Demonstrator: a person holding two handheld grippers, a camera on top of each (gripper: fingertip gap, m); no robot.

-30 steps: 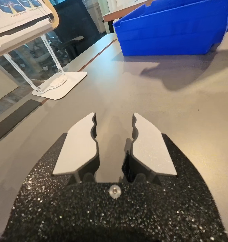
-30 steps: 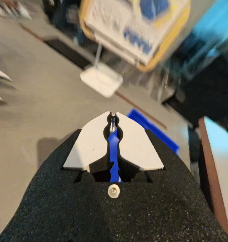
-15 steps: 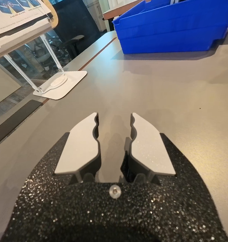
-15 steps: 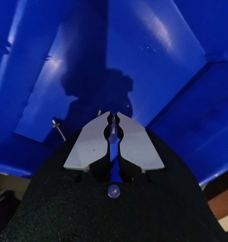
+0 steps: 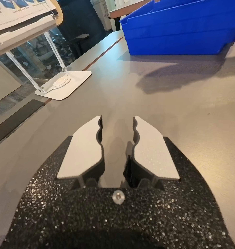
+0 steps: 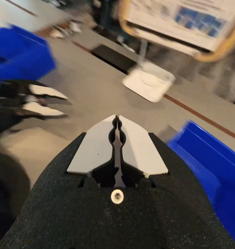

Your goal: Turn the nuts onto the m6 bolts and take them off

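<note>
Right gripper point(image 6: 117, 115) swung out of the blue bin point(image 6: 208, 155), fingers together and empty; left gripper point(image 5: 117, 118) hovers spread over the table point(image 5: 168, 134).

This looks like an office workspace: a long grey table point(image 5: 127, 94) with a brown seam, glass partitions behind it, and an office chair point(image 5: 79, 39) beyond the glass. A printed sheet on a white stand point(image 5: 62, 83) and blue plastic bins point(image 5: 181, 29) sit on the table
</note>
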